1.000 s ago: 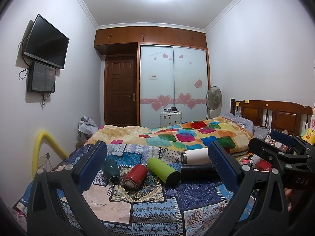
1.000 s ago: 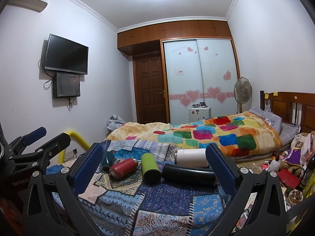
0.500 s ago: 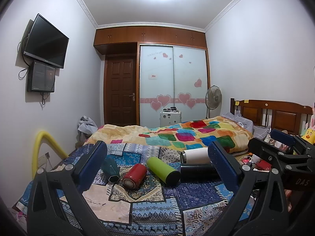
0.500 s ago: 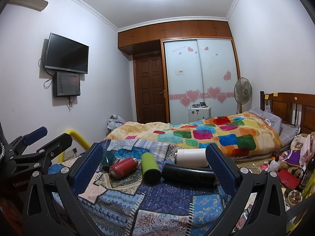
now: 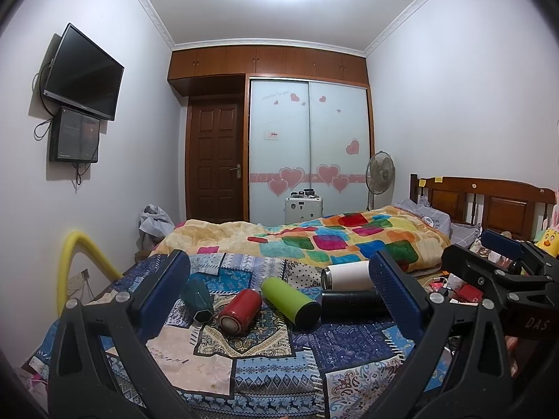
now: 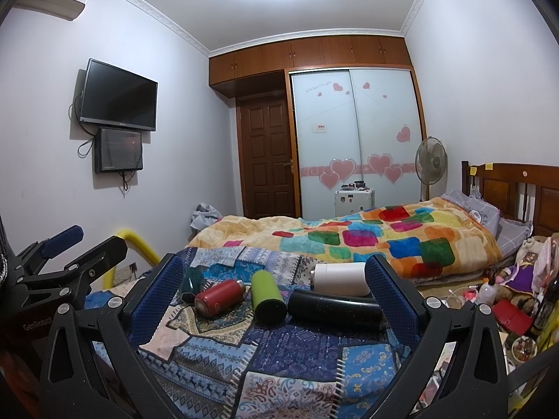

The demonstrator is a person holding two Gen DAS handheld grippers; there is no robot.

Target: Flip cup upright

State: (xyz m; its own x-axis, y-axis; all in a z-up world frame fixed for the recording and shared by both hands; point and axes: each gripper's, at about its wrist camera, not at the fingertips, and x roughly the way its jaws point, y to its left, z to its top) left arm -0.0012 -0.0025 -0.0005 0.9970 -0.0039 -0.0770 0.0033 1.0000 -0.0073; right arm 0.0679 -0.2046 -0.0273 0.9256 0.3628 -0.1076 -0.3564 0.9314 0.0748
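Several cups lie on their sides on a patchwork cloth point(image 5: 265, 359): a dark green faceted cup point(image 5: 197, 296), a red cup point(image 5: 241, 310), a lime green cup point(image 5: 290, 300), a black cup point(image 5: 353, 303) and a white cup point(image 5: 347, 274). They also show in the right wrist view: dark green point(image 6: 192, 284), red point(image 6: 218, 296), lime green point(image 6: 267, 296), black point(image 6: 335, 309), white point(image 6: 340, 277). My left gripper point(image 5: 279, 293) is open and empty, short of the cups. My right gripper point(image 6: 274, 286) is open and empty, likewise short of them.
A bed with a colourful checked blanket point(image 5: 325, 241) lies behind the cloth. A yellow padded rail point(image 5: 75, 262) stands at the left. Clutter covers the floor at the right point(image 6: 506, 307). A fan point(image 5: 380, 176) and wardrobe point(image 5: 309, 146) stand at the back.
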